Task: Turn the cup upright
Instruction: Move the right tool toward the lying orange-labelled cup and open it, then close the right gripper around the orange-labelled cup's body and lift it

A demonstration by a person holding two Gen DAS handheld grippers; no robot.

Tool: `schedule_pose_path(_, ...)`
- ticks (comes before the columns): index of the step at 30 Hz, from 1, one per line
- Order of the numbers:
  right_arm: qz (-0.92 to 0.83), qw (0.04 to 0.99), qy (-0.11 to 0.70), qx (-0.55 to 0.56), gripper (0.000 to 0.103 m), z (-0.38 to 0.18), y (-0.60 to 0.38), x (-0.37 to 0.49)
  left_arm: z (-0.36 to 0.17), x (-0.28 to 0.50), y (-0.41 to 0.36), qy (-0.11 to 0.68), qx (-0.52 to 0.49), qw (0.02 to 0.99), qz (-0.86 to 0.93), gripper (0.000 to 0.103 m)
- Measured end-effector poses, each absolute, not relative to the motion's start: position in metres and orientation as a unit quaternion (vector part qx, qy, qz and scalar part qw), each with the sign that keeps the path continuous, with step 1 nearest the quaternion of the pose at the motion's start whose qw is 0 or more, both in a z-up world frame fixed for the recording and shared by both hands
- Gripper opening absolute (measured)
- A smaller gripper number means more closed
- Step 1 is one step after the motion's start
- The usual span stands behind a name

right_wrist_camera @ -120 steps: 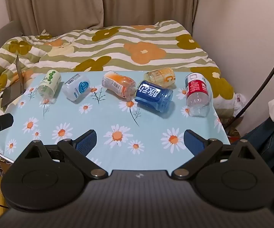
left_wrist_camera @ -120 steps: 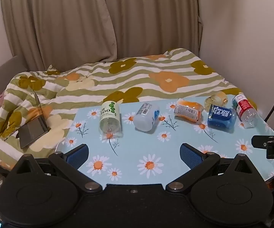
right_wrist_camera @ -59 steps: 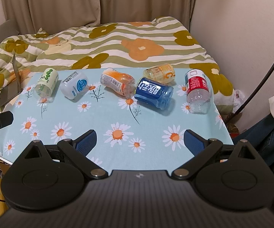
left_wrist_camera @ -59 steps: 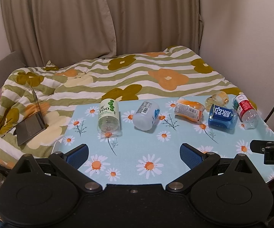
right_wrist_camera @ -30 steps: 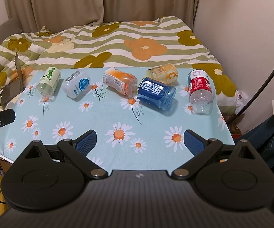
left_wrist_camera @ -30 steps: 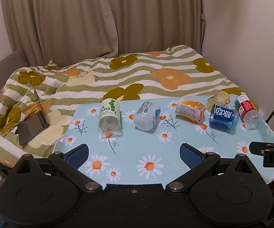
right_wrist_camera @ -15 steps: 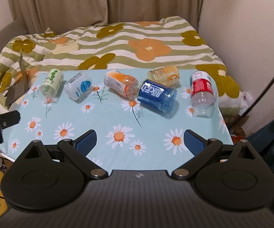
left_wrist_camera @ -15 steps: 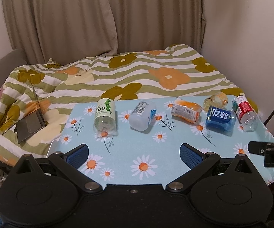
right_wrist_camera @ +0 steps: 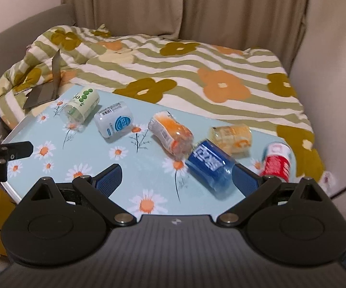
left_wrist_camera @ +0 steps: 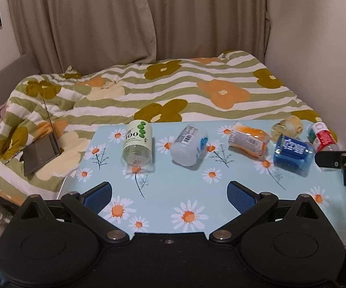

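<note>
Several plastic cups lie on their sides in a row on the daisy-print table: a green-labelled one, a white one with a blue logo, an orange one, a yellow one, a blue one and a red one. My left gripper is open and empty near the table's front edge. My right gripper is open and empty, its right finger close beside the blue cup.
A bed with a striped flower quilt lies behind the table. An open laptop rests on the quilt at the left. A wall stands to the right and curtains at the back.
My right gripper has swung left and moved in toward the cups, so the blue cup now sits next to its right finger. My left gripper has barely shifted.
</note>
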State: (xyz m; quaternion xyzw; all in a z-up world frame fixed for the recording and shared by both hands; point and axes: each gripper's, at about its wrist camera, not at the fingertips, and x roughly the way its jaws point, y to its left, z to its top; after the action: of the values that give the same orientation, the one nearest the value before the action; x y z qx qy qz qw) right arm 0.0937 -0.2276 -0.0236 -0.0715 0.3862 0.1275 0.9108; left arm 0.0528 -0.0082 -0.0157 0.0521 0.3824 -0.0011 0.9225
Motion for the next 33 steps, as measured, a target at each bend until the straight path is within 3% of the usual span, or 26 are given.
schedule_pose_path(23,0.237,0.822,0.472,-0.213,0.103,-0.124,-0.180,0.281,-0.086,0.190,0.016,0.489,0.060,0.869,-0.032,0.103)
schedule_pose_path(27,0.247,0.809,0.491,-0.210,0.099,-0.137,-0.180,0.292,-0.093,0.201,0.017,0.502,0.062,0.862,-0.033,0.103)
schedule_pose_path(33,0.256,0.794,0.507,-0.216,0.080,-0.148,-0.175,0.299,-0.099,0.207,0.015,0.510,0.059,0.857,-0.034,0.103)
